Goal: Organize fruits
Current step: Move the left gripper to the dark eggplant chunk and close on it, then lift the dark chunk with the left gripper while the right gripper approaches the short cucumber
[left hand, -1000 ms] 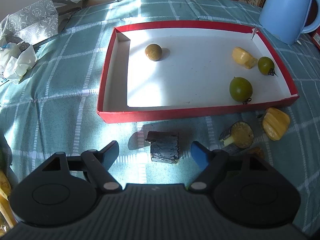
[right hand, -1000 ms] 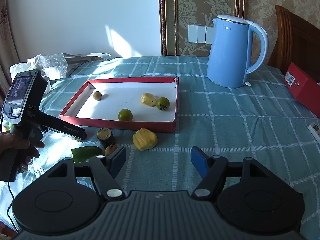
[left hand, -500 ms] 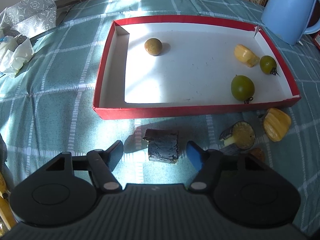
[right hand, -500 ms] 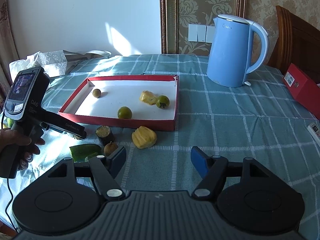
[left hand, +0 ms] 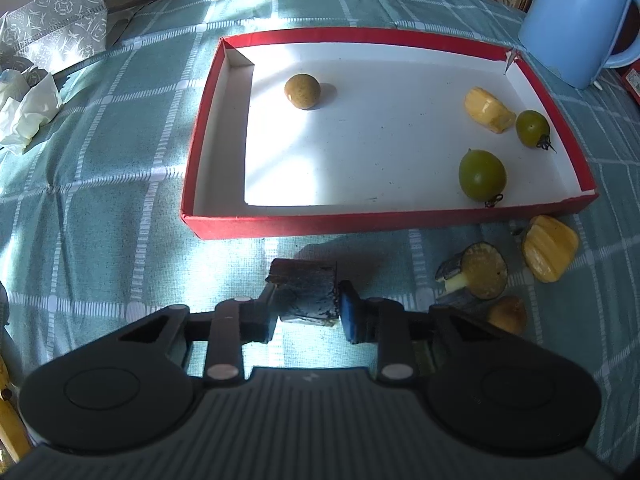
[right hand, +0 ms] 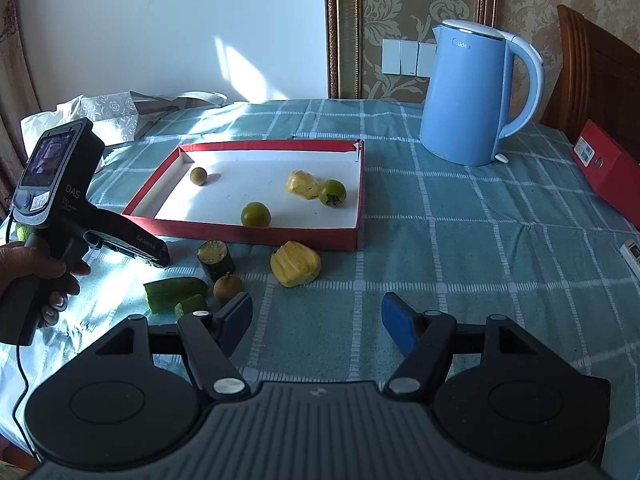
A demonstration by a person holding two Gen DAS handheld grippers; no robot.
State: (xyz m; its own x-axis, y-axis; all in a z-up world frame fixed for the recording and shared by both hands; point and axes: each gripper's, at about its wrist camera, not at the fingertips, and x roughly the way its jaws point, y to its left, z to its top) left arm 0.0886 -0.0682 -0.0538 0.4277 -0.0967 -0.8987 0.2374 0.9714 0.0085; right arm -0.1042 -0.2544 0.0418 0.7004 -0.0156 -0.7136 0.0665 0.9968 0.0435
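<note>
My left gripper (left hand: pixel 306 308) is shut on a dark cylindrical chunk (left hand: pixel 306 284), like cut sugar cane, just in front of the red tray (left hand: pixel 360 224); both pads press its sides. The tray holds a brown round fruit (left hand: pixel 302 91), a yellow jackfruit piece (left hand: pixel 488 110) and two green tomatoes (left hand: pixel 482 174). On the cloth to the right lie a second cane chunk (left hand: pixel 480 276), another jackfruit piece (left hand: pixel 550 248) and a small brown fruit (left hand: pixel 508 314). My right gripper (right hand: pixel 316 320) hangs open over bare cloth, near green cucumber pieces (right hand: pixel 174 292).
A blue kettle (right hand: pixel 472 96) stands behind the tray's right corner. A red box (right hand: pixel 608 168) and a remote (right hand: pixel 632 250) lie at the table's right edge. A silver gift bag (left hand: pixel 60 24) and crumpled tissue (left hand: pixel 28 108) sit at the far left.
The left gripper's jaws have closed from wide apart onto the dark chunk. The right gripper has kept still and open.
</note>
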